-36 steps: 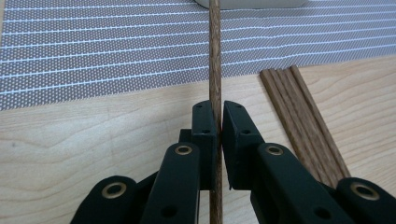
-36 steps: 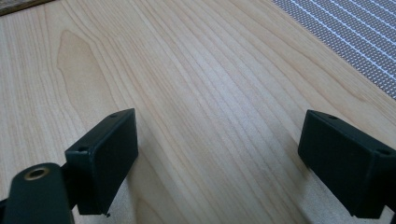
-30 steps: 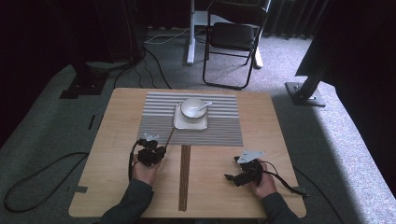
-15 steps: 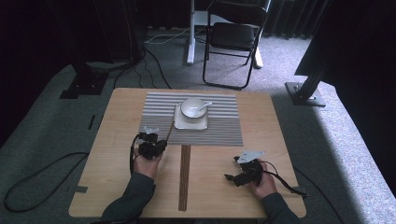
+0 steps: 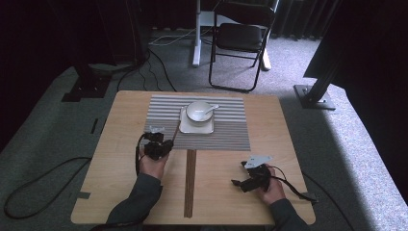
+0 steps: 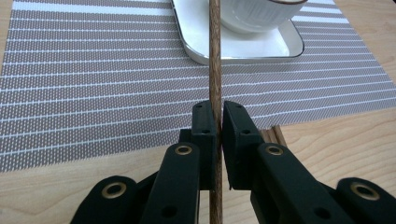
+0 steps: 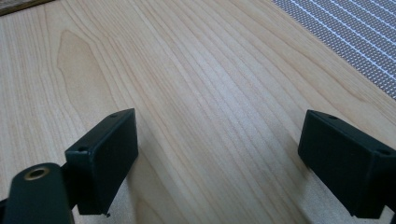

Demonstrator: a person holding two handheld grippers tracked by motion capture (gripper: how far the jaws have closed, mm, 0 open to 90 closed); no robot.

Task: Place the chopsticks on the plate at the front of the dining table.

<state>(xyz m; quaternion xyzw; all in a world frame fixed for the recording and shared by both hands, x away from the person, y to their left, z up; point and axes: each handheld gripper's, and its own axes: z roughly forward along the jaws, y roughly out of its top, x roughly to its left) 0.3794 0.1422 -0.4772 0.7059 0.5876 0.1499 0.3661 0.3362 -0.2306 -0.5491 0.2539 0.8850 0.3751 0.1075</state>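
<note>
Left gripper view puts us right down the barrel: the left claw [image 6: 215, 121] is clenched on a single chopstick [image 6: 215, 56], which runs straight up between the black jaws and out over the striped placemat [image 6: 93, 79] toward the white plate [image 6: 261, 46] and the ribbed bowl [image 6: 261, 11] sitting on it. Just right of the jaws, on the bare wood at the mat's edge, you can make out the ends of more chopsticks.

From the high view, the left claw [image 5: 156, 144] sits near the mat's lower left corner, just beside the plate [image 5: 197, 127], with the other chopsticks [image 5: 190, 183] lying in a dark row down the middle of the counter [image 5: 110, 183]. There's a spoon [image 5: 210, 109] leaning in the bowl [image 5: 198, 110]. The right claw [image 5: 245, 182] is well apart, low on the right side, and in the right gripper view its jaws stand wide apart over plain wood, nothing between them.

So it looks like one stick is being carried toward the place setting. To do this well, I'd say keep the squeeze steady, because that stick is thin and gripped near one end, so its far tip could swing. Keep the tip from knocking the plate rim, lower it flat beside the plate, and only loosen once it rests along its length. The idle right claw could steady the mat if it creeps.
</note>
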